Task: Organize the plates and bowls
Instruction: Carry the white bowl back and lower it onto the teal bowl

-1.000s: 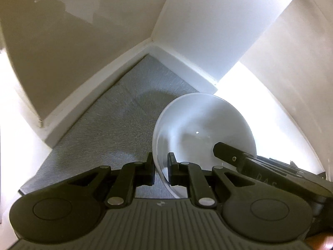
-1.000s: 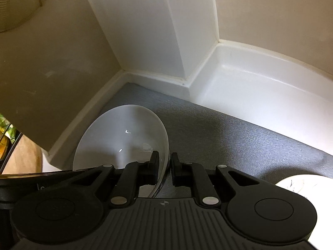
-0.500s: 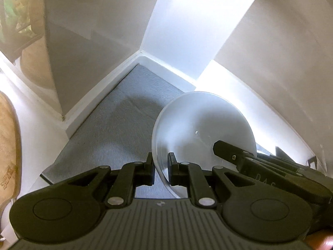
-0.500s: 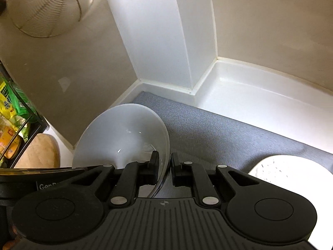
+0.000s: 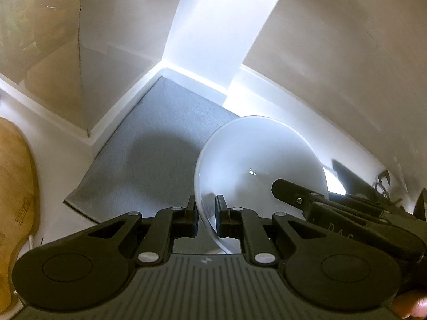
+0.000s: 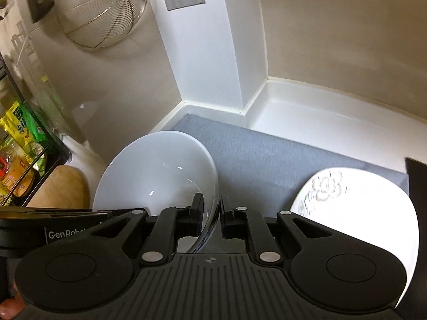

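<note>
While both grippers clamp it, bowl [image 6: 157, 173] tilts.

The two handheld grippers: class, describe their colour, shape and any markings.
Both the left gripper and right gripper are matte black plastic: a ribbed body, two round discs, silver rivets, linkage arms and short flat fingers. White lettering beginning "GenRob" marks the left gripper's side, seen from the right wrist.
</note>
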Tool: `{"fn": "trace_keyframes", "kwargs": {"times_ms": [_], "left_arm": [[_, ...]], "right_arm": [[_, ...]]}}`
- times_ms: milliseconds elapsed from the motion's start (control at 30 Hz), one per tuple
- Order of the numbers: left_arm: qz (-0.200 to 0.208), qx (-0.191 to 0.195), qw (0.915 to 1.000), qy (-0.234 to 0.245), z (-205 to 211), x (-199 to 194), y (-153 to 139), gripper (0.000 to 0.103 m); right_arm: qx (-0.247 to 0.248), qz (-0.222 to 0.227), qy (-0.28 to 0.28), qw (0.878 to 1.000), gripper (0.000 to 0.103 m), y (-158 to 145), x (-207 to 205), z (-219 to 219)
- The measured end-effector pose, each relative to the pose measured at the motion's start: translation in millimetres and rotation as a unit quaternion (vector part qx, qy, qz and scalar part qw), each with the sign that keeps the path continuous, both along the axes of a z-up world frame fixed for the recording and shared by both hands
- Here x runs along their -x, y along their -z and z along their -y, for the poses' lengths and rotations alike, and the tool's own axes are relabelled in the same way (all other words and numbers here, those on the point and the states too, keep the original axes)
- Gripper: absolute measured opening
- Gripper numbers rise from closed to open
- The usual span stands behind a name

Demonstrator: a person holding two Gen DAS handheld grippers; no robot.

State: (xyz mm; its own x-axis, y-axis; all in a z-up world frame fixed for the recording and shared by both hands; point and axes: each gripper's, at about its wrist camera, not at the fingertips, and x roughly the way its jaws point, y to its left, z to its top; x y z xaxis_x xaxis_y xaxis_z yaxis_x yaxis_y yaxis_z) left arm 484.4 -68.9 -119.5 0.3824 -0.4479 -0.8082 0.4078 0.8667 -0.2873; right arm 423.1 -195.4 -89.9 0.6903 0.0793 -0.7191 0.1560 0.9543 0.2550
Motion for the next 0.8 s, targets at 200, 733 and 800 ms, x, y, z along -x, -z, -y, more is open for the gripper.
{"fn": "trace_keyframes", "kwargs": {"times_ms": [200,733,800], "left_arm": [[-0.007,-0.015,0.9994,0.03,-7,23,1,0.013],[-0.018,-0.032,0.9962,0.08,-13,57,8,0.013],[-0.02,-0.035,0.9959,0.082,-14,59,10,0.013]], "right_arm": [[-0.005,-0.016,0.011,1.0,0.014,4,26,-11],[-0.017,-0.053,0.044,0.998,0.014,19,76,-25],[-0.017,-0.055,0.044,0.997,0.014,19,79,-25]]}}
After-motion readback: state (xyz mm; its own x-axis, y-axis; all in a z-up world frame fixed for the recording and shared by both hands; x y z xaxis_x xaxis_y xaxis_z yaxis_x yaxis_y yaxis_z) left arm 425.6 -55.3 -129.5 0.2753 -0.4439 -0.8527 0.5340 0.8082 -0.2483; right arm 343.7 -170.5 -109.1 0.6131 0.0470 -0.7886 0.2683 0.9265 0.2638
